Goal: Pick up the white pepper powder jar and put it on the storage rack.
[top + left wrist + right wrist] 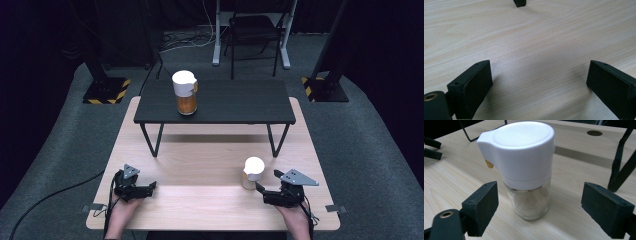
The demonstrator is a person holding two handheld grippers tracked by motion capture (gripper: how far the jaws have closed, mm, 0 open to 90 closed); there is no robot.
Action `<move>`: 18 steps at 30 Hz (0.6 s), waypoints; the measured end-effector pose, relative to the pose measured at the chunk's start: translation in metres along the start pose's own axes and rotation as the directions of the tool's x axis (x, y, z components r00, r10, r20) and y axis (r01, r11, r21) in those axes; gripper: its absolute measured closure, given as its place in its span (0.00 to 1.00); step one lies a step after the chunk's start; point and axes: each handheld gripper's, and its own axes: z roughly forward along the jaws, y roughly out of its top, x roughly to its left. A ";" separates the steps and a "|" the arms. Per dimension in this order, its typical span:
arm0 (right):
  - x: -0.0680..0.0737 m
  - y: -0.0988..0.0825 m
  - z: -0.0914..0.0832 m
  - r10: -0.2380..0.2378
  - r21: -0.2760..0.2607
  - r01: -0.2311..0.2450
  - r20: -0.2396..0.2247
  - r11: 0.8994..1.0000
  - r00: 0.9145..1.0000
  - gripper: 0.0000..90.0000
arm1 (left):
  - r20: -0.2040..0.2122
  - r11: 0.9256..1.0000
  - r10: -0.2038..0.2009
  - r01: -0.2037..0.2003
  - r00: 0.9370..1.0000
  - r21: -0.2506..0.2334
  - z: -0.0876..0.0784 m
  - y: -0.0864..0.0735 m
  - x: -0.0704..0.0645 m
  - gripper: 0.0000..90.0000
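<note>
Shaker jar (252,173) with a white spouted lid is standing upright on the light wooden counter (200,200), toward its right front, in the high view. The right hand-held gripper (265,189) is lying just in front of it, its tips reaching toward the jar's base, with a person's hand (295,215) gripping it from below. The left hand-held gripper (150,187) is resting at the counter's left front, well apart from the jar. A small black table (240,102) is standing on the far half of the counter, carrying a taller dispenser (185,92) holding orange contents under a white lid.

From the left gripper view, the left hand-held gripper (539,82) is showing its jaws spread wide over bare wood, holding nothing.

From the right gripper view, the right hand-held gripper (539,207) is spread wide with the shaker jar (524,167) standing between its jaws, neither one touching the glass. Pale powder is filling the lower part of the clear glass, and the lid's spout is pointing left. The black table's legs (621,162) are rising behind on the right.
</note>
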 end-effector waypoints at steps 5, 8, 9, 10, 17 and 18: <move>0.003 0.001 0.008 -0.011 0.004 0.011 0.003 1.000 1.000 0.17 | 0.000 1.000 0.001 -0.001 1.000 0.001 0.000 0.000 0.000 0.06; 0.004 0.002 0.013 -0.017 0.007 0.017 0.001 1.000 1.000 0.18 | 0.000 1.000 0.001 -0.001 1.000 0.001 0.000 0.000 0.000 0.06; 0.005 0.002 0.015 -0.019 0.010 0.019 -0.002 1.000 1.000 0.18 | 0.000 1.000 0.001 -0.001 1.000 0.001 0.000 0.000 0.000 0.06; 0.005 0.003 0.017 -0.023 0.012 0.023 -0.004 1.000 1.000 0.18 | 0.000 1.000 0.001 -0.001 1.000 0.001 0.000 0.000 0.000 0.06; 0.009 0.007 0.030 -0.039 0.028 0.039 -0.008 0.999 0.999 0.20 | 0.002 1.000 0.002 -0.002 1.000 0.000 0.000 0.000 0.000 0.06; 0.010 0.008 0.031 -0.040 0.028 0.040 -0.008 0.999 0.999 0.21 | 0.001 1.000 0.002 -0.002 1.000 0.000 0.000 0.000 0.000 0.06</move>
